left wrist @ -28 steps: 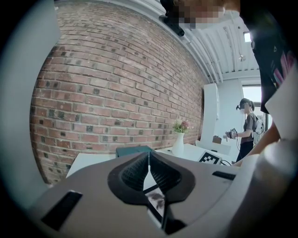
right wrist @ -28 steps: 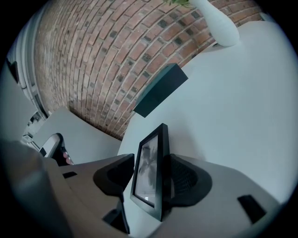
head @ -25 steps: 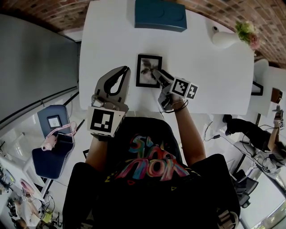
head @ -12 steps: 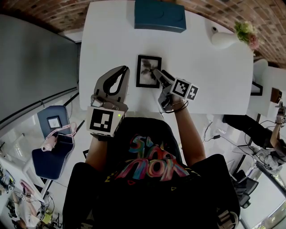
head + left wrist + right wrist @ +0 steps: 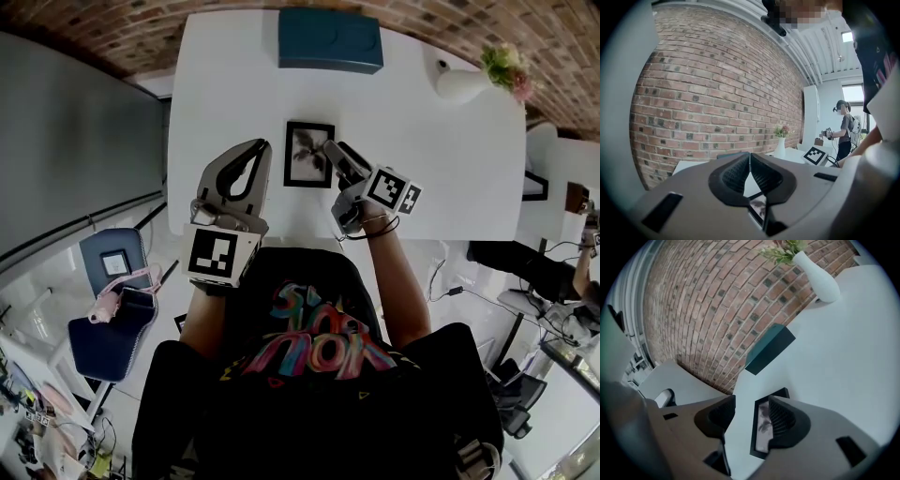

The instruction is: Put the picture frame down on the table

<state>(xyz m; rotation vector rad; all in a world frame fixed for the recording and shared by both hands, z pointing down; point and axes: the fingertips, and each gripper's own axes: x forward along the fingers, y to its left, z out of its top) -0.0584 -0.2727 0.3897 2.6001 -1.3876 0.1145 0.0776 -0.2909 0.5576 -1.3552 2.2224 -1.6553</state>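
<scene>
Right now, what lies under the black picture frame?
The black rectangular picture frame lies flat on the white table. Anything beneath it is covered, so unseen.

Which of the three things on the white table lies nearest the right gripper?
The black picture frame, lying flat right by the right gripper; the teal box and white vase sit farther off.

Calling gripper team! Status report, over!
Left gripper shut. Right gripper open, just closing slightly, nothing between its jaws. Picture frame flat on table. Nothing blocking.
</scene>
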